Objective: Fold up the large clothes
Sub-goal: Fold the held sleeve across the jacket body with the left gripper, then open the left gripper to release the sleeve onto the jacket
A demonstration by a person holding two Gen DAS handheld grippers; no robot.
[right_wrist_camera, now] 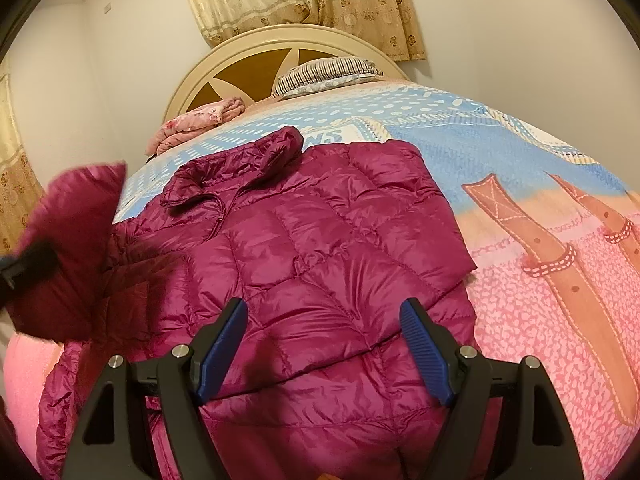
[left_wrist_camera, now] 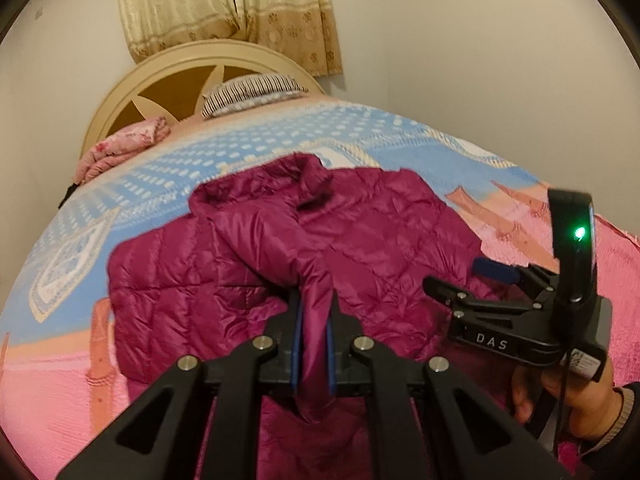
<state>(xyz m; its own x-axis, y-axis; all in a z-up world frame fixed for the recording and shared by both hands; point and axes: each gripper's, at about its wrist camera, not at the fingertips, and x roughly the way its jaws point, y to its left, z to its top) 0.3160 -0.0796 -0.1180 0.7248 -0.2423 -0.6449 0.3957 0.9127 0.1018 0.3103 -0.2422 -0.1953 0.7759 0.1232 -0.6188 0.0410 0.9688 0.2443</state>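
A magenta quilted puffer jacket (right_wrist_camera: 320, 248) lies spread on the bed, collar toward the headboard, with its right side folded over. My left gripper (left_wrist_camera: 314, 304) is shut on a sleeve (left_wrist_camera: 280, 240) of the jacket, which runs up between the blue pads and drapes across the jacket's front. In the right wrist view that sleeve (right_wrist_camera: 72, 208) hangs blurred at the far left. My right gripper (right_wrist_camera: 324, 308) is open just above the jacket's lower front, with nothing between its fingers. In the left wrist view the right gripper (left_wrist_camera: 468, 278) sits at the jacket's right edge, held by a hand (left_wrist_camera: 580, 404).
The bedspread (right_wrist_camera: 520, 152) is blue toward the headboard and pink nearer me. A cream headboard (right_wrist_camera: 248, 60), a striped pillow (right_wrist_camera: 328, 72) and a folded pink floral blanket (right_wrist_camera: 196, 120) are at the far end. Curtains (right_wrist_camera: 320, 0) hang on the wall behind.
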